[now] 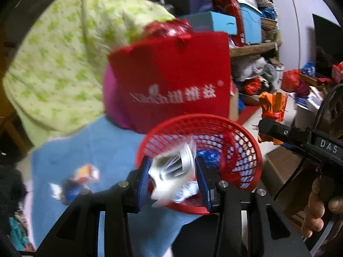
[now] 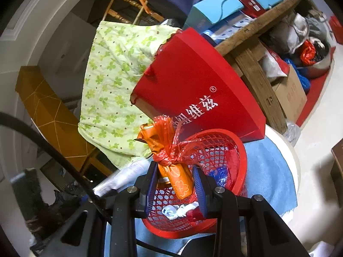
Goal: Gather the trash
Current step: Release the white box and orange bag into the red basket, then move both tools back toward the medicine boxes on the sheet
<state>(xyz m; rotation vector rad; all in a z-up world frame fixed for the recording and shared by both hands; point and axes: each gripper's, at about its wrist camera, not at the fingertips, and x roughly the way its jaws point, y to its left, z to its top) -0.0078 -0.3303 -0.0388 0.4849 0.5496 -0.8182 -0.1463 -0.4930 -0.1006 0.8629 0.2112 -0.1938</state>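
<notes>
A red mesh basket stands on a blue cloth; it also shows in the right wrist view. My left gripper is shut on a crumpled clear plastic wrapper, blurred, above the basket's near rim. My right gripper is shut on an orange packet tied with red plastic over the basket; the left wrist view shows it to the right. White crumpled paper and a blue scrap lie in the basket.
A red paper bag with white lettering stands just behind the basket. A green flowered quilt lies at the left. Small blurred packets lie on the blue cloth. Cluttered shelves and boxes fill the back right.
</notes>
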